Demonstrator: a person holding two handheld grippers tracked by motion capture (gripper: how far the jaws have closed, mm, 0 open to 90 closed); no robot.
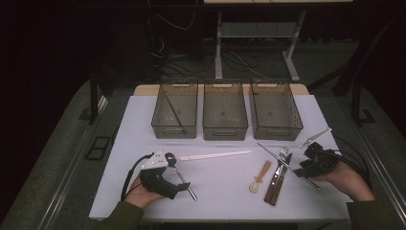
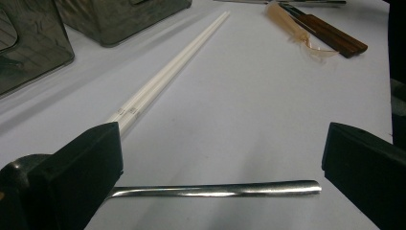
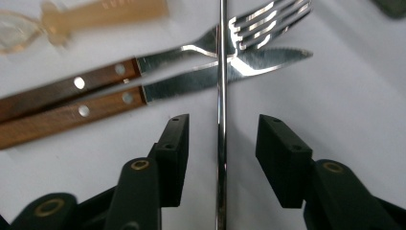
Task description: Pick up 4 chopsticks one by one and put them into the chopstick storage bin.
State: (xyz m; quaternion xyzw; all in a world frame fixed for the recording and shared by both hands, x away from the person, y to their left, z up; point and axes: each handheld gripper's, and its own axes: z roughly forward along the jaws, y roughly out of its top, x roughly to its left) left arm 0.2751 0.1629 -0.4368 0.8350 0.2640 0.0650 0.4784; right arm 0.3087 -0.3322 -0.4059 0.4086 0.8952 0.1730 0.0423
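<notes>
On the white worktop [image 1: 215, 187], the left gripper [image 2: 215, 158] has its jaws wide apart around a steel handle [image 2: 215, 189]. At 3 o'clock, the right gripper [image 3: 221, 153] has jaws apart, astride a metal chopstick [image 3: 221, 96] crossing fork [image 3: 210, 44] and knife [image 3: 215, 76].

Stuff you can't really make out here

In the left gripper view the metal utensil [image 2: 215, 189] runs behind the 9 o'clock finger, so its head end is hidden, and both bins [image 2: 28, 48] get chopped by the frame around 10 to 12 o'clock. In the right gripper view the plastic spoon [image 3: 86, 14] at 11 o'clock is blurry and clipped by the top edge, both wooden handles [image 3: 62, 103] run off at 9 o'clock, and the steel rod [image 3: 221, 110] leaves the frame at 12 and 6. From the high view, the thin thing in the 11 o'clock bin [image 1: 173, 111] is too small to name.
</notes>
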